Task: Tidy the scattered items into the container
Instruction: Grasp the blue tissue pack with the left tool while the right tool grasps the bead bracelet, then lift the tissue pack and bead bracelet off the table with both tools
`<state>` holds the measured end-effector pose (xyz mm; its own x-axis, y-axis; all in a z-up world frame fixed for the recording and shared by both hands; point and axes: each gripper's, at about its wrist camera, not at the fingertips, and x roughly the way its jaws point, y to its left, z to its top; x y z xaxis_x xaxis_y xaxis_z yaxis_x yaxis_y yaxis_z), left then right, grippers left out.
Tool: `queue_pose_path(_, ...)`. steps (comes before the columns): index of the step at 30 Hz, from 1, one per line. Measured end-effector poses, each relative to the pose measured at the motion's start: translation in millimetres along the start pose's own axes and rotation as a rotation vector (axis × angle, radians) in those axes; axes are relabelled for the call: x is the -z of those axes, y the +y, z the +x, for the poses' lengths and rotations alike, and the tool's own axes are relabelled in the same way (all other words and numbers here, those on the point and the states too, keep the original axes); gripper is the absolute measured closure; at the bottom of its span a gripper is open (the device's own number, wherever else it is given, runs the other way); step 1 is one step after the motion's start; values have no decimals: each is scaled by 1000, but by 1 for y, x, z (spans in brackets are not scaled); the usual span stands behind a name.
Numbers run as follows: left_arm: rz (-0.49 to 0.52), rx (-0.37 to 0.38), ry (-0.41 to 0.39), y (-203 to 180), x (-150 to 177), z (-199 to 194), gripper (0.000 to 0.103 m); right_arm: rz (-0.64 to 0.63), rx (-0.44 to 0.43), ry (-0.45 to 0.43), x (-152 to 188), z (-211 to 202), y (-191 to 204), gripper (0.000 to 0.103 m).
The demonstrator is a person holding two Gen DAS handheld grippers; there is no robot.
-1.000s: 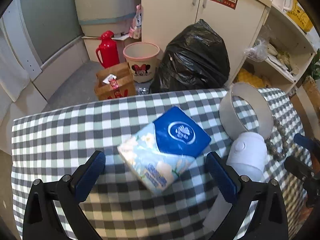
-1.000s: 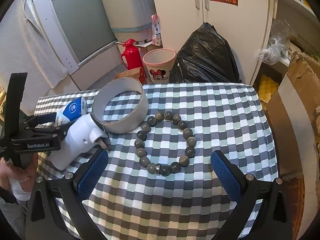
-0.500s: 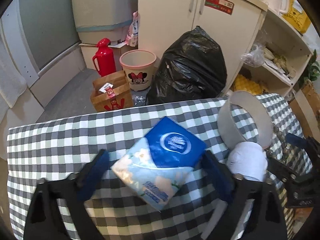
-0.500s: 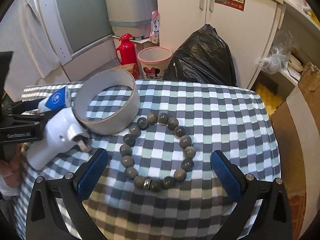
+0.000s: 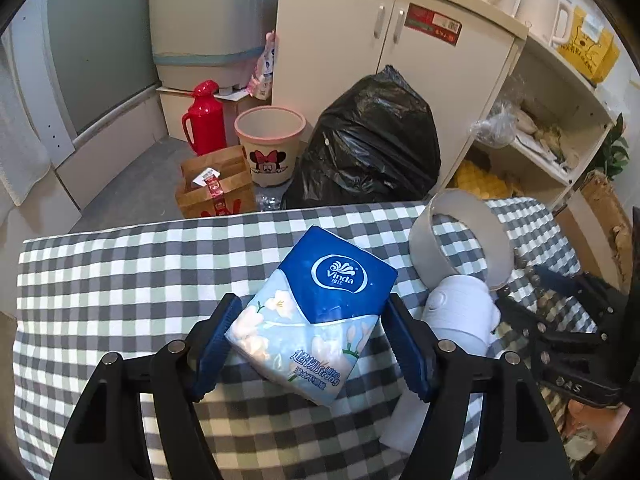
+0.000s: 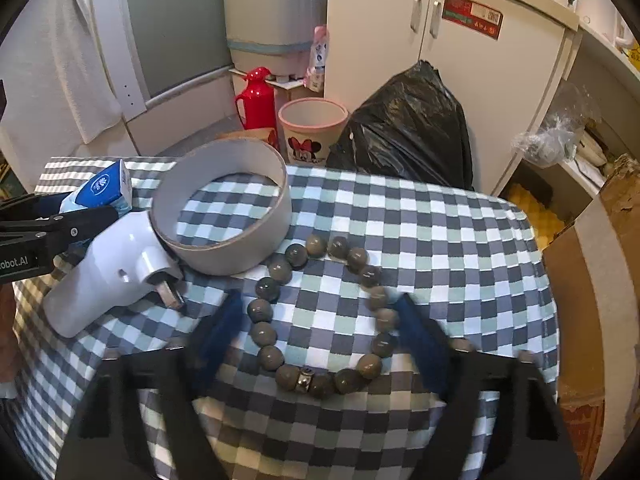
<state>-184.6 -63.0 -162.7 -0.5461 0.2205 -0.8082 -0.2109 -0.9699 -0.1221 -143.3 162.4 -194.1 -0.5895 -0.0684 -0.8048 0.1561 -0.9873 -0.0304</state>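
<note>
A blue Vinda tissue pack [image 5: 316,304] sits between the pads of my left gripper [image 5: 312,344], which is shut on its two sides. To its right are a white round container [image 5: 460,236], tilted in this view, and a white plug-in device [image 5: 460,316]. In the right wrist view a grey bead bracelet [image 6: 264,332] lies flat on the checked cloth [image 6: 440,240]. My right gripper [image 6: 320,340] has blurred pads standing against the bracelet's left and right sides. The container [image 6: 224,248], device [image 6: 108,276], tissue pack [image 6: 104,188] and left gripper [image 6: 40,232] show at left.
Beyond the table's far edge stand a black bin bag [image 5: 368,140], a Minnie waste bin [image 5: 272,144], a red flask [image 5: 204,120] and a brown paper bag [image 5: 216,188]. A cardboard box [image 6: 592,280] borders the table's right side. A hand [image 5: 600,420] holds the right gripper.
Both grippers have narrowed from wide open. The left has come in onto the tissue pack; the right has moved forward and down around the bracelet.
</note>
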Motion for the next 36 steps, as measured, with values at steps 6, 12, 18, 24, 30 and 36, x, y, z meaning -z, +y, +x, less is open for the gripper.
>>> queue_pose_path(6, -19, -6, -34, 1, -2, -15, 30, -12, 3, 5, 4, -7, 4, 81)
queue_pose_path(12, -47, -9, -58, 9, -2, -28, 30, 8, -5, -3, 10, -19, 3, 82)
queue_pose_path(18, -73, -17, -106, 13, 0, -50, 30, 52, -47, -11, 14, -35, 0, 92)
queue_pose_path(24, -67, -18, -151, 10, 3, -75, 30, 73, -72, -44, 19, -59, 4, 92)
queue_pose_path(30, -54, -41, -197, 3, 8, -104, 30, 89, -100, -80, 22, -85, 8, 92)
queue_pose_path(36, -36, -70, -244, -7, 19, -134, 30, 91, -131, -123, 24, -113, 18, 92)
